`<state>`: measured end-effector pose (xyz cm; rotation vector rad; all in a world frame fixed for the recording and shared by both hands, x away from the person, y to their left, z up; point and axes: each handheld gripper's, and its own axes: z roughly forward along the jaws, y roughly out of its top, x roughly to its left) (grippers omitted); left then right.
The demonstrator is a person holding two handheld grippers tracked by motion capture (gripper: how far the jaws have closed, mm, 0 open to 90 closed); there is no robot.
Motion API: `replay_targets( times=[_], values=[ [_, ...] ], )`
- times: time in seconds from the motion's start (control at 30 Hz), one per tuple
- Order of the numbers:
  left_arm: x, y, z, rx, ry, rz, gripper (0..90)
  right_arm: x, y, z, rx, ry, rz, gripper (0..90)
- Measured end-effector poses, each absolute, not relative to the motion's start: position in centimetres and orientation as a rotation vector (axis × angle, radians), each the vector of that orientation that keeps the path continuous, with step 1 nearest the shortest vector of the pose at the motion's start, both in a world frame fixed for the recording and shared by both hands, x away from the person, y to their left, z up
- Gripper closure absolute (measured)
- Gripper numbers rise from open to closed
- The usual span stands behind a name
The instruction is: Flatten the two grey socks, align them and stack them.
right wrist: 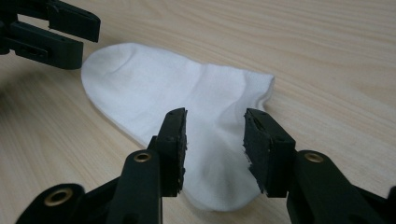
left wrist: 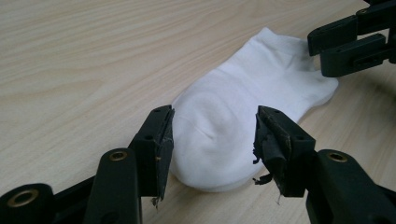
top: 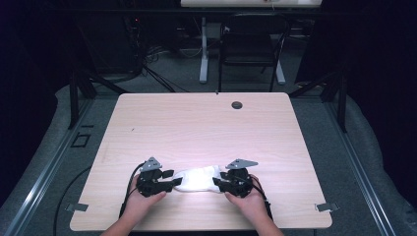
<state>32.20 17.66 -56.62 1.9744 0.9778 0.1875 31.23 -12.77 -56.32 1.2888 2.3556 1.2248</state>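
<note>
Flat, soft white sock point(top: 197, 178), pale woodgrain table point(top: 196, 123)

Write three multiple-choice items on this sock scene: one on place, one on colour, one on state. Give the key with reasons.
1. Where does the sock lie on the table?
A. Near the person's edge, between the two grippers
B. At the far edge by the round hole
C. At the far left corner

2. What colour is the sock?
A. Black
B. White
C. Red

3. How do the left gripper and right gripper stand?
A. Both clamped on the sock
B. Left clamped, right open
C. Both open, fingers apart over the sock

Key:
1 A: the high view shows it close to the hands, with a gripper at each end.
2 B: it is plain white in all three views.
3 C: each gripper view shows a clear gap between the pads, with the sock lying flat on the table.
</note>
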Motion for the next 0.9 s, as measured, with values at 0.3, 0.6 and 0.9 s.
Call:
replay_targets(
  times=[0.3,0.6,0.9],
  values=[
    [32.4,19.4,-56.3,1.946,1.013,0.208,43.9,30.8,-13.7,-55.7,1.245,2.277,1.306,48.5],
    [33.1,20.7,-56.5,1.94,1.055,0.243,43.0,30.9,-15.2,-55.7,1.257,2.239,1.283,46.4],
    [33.8,21.3,-56.9,1.931,1.089,0.242,42.9,31.3,-16.0,-56.3,1.306,2.216,1.254,46.9]
  ],
)
